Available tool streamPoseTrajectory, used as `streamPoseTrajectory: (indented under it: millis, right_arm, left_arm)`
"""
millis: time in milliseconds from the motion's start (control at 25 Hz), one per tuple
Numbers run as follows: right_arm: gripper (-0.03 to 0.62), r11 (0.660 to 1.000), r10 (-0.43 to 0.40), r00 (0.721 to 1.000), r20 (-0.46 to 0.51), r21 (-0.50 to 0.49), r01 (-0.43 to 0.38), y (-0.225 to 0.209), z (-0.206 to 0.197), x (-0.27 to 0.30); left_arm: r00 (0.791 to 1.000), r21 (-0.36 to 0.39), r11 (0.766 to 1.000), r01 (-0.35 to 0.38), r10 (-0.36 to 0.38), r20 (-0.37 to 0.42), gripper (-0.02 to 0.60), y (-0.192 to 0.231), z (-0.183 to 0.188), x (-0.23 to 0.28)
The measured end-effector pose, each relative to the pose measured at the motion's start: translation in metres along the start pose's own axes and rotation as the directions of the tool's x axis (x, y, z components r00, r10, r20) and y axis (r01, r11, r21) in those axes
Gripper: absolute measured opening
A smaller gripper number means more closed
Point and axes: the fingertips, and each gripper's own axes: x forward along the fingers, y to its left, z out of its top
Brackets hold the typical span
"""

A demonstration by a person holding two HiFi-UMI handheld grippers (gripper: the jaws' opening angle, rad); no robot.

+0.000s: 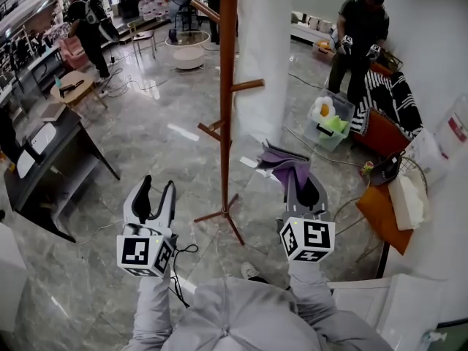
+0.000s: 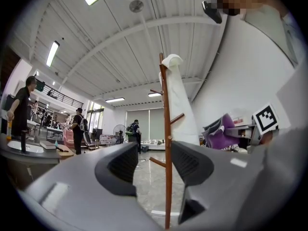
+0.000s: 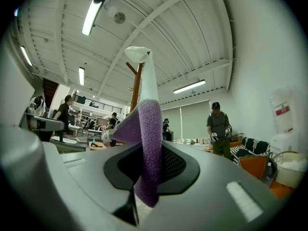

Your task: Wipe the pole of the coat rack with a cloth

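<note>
The coat rack's brown wooden pole (image 1: 227, 86) stands upright on the grey marble floor, with a white garment (image 1: 263, 57) hanging beside it. In the left gripper view the pole (image 2: 167, 153) rises just ahead between the jaws. My left gripper (image 1: 156, 196) is open and empty, low and left of the pole's feet. My right gripper (image 1: 301, 183) is shut on a purple cloth (image 1: 284, 164), right of the pole and apart from it. The cloth (image 3: 150, 148) stands pinched between the right jaws, and the pole's top (image 3: 135, 85) shows behind it.
A dark desk (image 1: 44, 159) stands at the left. A clear bin of items (image 1: 327, 123), an orange cushion (image 1: 384, 214) and a striped sofa (image 1: 391, 104) crowd the right. A cable (image 1: 183, 269) trails by my feet. People stand at the back left (image 1: 88, 28) and back right (image 1: 358, 35).
</note>
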Motion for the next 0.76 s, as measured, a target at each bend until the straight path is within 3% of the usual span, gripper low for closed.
streamPoseTrajectory:
  millis: [760]
  right_arm:
    - [0.052, 1.000, 0.006, 1.000, -0.013, 0.020, -0.005, -0.0022, -0.0095, -0.0094]
  left_arm:
    - [1.000, 0.007, 1.000, 0.003, -0.003, 0.004, 0.230, -0.0096, -0.0013, -0.0031]
